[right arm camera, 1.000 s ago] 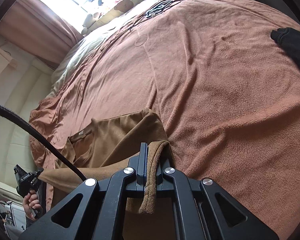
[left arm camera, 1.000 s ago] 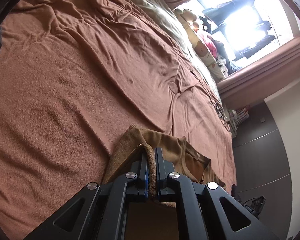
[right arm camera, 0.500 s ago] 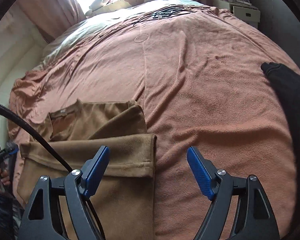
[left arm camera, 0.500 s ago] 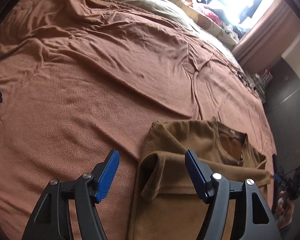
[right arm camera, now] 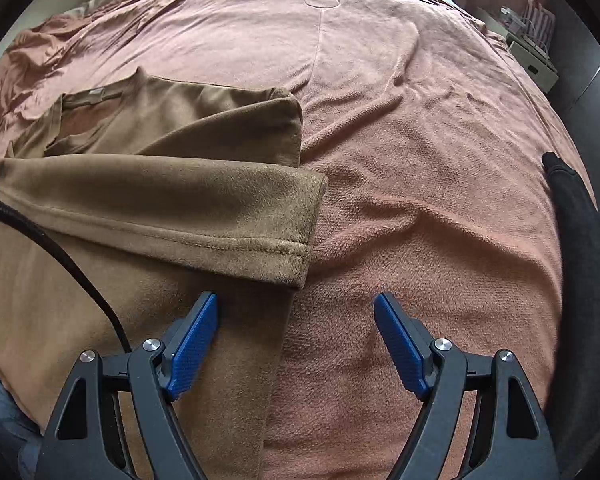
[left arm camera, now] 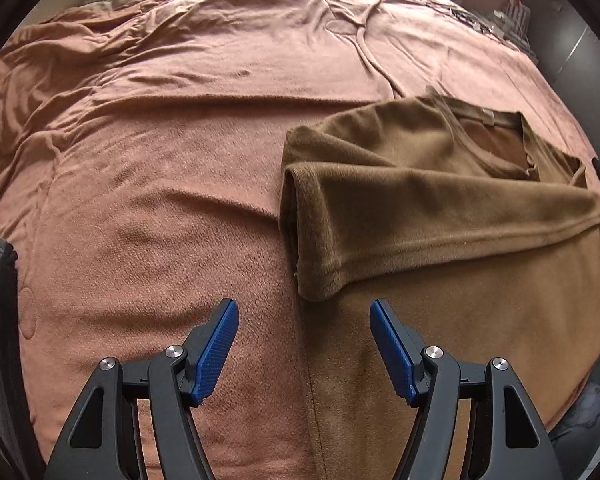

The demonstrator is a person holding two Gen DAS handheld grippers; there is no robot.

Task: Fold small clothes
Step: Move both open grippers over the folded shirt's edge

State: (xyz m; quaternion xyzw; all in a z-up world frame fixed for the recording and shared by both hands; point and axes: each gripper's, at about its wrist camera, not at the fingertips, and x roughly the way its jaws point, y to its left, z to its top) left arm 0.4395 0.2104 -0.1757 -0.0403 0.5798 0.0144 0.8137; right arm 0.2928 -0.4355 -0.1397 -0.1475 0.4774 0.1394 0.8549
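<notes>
A wide bed covered by a rumpled, salmon-pink terry blanket (left arm camera: 148,208) fills both views. On it lies the soft tan-brown fleece shirt (left arm camera: 440,208), its hem band folded up across the chest just below the neckline. The left gripper (left arm camera: 304,344) hangs with jaws spread and empty over the shirt's left side edge; the right gripper (right arm camera: 296,340) does likewise over the right edge. The shirt looks light, limp and plush, not slippery; it would likely sag anywhere unsupported, so pinching both layers at the doubled corners seems best.

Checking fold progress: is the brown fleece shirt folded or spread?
Partly folded: the brown fleece shirt has its hem doubled up over its body; neckline still exposed.
</notes>
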